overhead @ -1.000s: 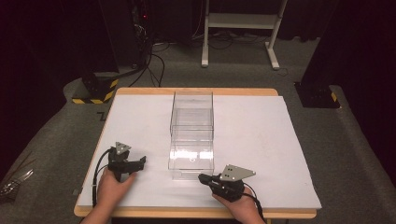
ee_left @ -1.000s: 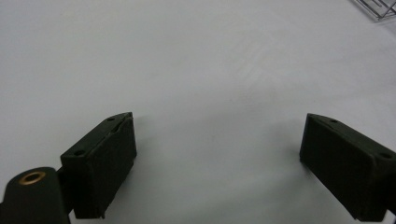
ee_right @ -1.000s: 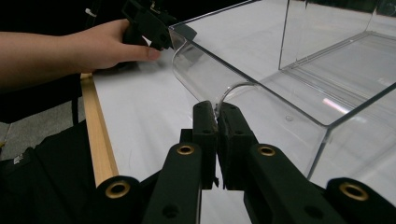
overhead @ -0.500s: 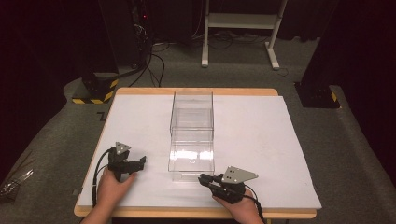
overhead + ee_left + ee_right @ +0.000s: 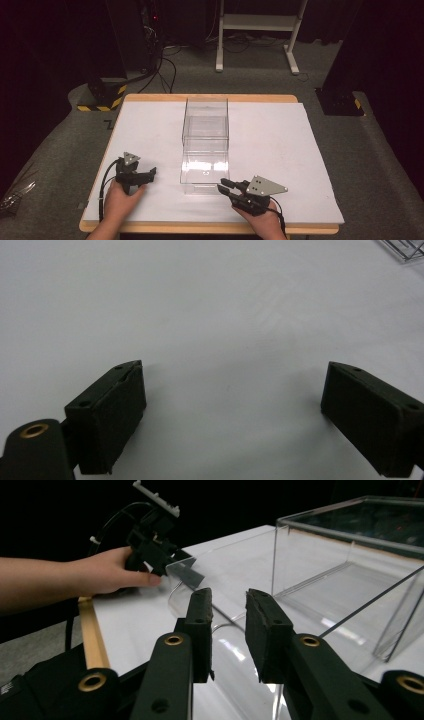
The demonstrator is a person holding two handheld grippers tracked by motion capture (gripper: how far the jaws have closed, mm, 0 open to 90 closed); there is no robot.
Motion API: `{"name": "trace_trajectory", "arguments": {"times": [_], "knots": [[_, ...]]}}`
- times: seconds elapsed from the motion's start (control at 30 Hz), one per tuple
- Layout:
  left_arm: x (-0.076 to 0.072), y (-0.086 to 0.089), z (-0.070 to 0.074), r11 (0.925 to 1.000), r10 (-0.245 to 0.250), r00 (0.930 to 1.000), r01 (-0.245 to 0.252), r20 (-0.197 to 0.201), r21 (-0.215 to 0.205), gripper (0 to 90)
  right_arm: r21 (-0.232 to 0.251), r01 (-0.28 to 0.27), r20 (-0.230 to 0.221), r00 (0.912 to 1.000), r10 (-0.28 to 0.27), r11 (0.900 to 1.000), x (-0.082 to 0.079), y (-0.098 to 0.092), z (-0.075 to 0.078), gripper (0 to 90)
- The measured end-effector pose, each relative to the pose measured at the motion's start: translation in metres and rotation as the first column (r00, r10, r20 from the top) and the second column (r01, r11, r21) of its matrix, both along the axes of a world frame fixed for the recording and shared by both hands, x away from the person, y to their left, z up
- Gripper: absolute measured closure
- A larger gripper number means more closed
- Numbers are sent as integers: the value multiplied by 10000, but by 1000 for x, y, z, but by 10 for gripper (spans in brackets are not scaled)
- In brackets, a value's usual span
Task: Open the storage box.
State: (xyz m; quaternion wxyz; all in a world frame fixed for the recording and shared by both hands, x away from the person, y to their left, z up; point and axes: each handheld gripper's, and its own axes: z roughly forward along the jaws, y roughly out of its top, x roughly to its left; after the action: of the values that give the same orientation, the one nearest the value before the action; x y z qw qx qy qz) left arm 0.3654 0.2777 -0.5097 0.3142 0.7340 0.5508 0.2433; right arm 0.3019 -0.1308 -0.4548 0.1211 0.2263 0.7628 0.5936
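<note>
Dark room all around us, with a grey floor and a white stand far back. Our wooden table (image 5: 150, 98) has a big white sheet (image 5: 280, 150) on it. In the middle of the sheet stands a tall clear plastic box (image 5: 206, 120), open at the top, and a lower clear piece (image 5: 205, 172) sits at its near end, touching it.

We think the job is about this clear box. We judge it to be just starting, or at a pause, since nothing is in our grip and the box stands by itself. Taking hold of it is what is left.

Our right gripper (image 5: 226, 184) lies low on the sheet, just beside the near corner of the clear piece. Its jaws have just been opening and now stand a little apart. In the right gripper view the clear curved edge (image 5: 200, 582) lies just past the tips, and we cannot tell if any of it sits between them. The pads do not press on anything.

Our left gripper (image 5: 150, 172) rests well to the side of the box. Its jaws are spread wide over bare white sheet, and they hold nothing
</note>
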Motion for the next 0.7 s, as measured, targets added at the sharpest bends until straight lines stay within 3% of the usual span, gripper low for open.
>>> {"name": "trace_trajectory", "arguments": {"times": [0.2,0.57,0.7], "knots": [[0,0,0,10000,-1,10000,1,4,1,111,104,395,258,9989,-398,9992,5,-4,5,687],[0,0,0,10000,-1,10000,1,3,1,111,111,1464,492,9879,-1468,9892,17,-20,8,634],[0,0,0,10000,4,10000,-4,6,-3,111,31,2085,568,9764,-2083,9780,22,-33,7,602]]}}
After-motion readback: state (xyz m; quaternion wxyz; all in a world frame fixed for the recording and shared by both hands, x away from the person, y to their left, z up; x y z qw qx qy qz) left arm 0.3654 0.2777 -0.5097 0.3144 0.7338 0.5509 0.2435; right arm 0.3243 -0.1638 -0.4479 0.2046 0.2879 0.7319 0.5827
